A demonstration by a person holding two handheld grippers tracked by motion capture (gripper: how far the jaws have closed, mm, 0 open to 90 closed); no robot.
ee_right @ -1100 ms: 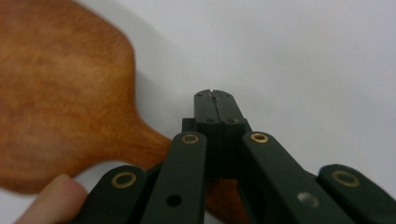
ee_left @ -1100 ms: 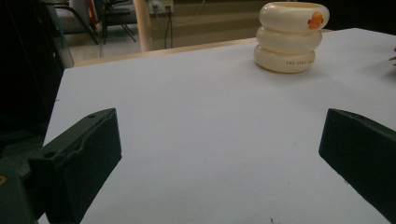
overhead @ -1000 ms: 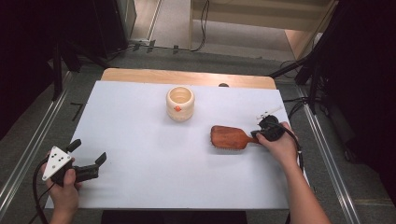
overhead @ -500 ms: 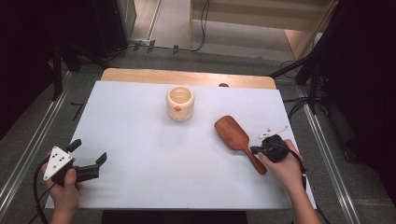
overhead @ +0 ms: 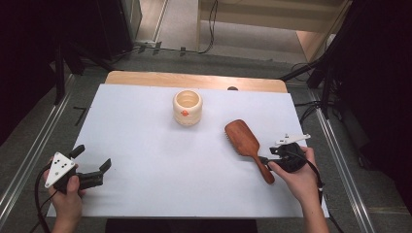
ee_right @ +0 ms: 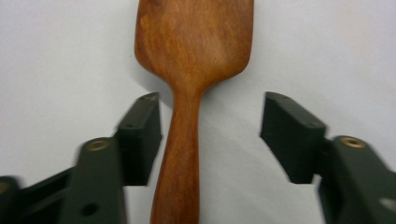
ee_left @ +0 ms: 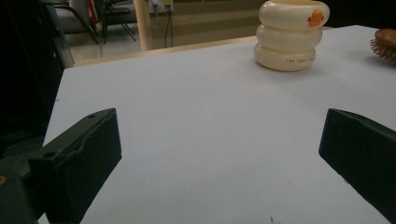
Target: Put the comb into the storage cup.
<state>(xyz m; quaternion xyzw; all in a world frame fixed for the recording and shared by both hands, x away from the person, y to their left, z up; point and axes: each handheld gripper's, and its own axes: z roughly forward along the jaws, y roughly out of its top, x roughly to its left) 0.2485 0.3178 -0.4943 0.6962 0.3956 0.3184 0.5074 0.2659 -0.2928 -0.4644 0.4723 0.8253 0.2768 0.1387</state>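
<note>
High view: a wooden hairbrush (overhead: pixel 245 144) lies on the white tabletop (overhead: pixel 160 160), right of the middle, its broad head toward the far side and its handle slanting down to the near right. The right claw (overhead: pixel 267 160) sits at the end of that handle, held in the person's right hand (overhead: pixel 297 175). In the right gripper view the two black jaws stand apart on either side of the handle, the one on the left just beside it and the other well clear; they have just been opening, and the handle lies between them with neither pad pressing on it. The brush rests bristles down, its smooth brown back up.

A cream ringed cup (overhead: pixel 187 107) with a small orange mark stands toward the far middle of the tabletop, well apart from the brush. The left claw (overhead: pixel 92 163) hovers over the near left corner, gripped by the left hand (overhead: pixel 65 194), its jaws wide apart with only bare tabletop between them, as the left gripper view confirms.
</note>
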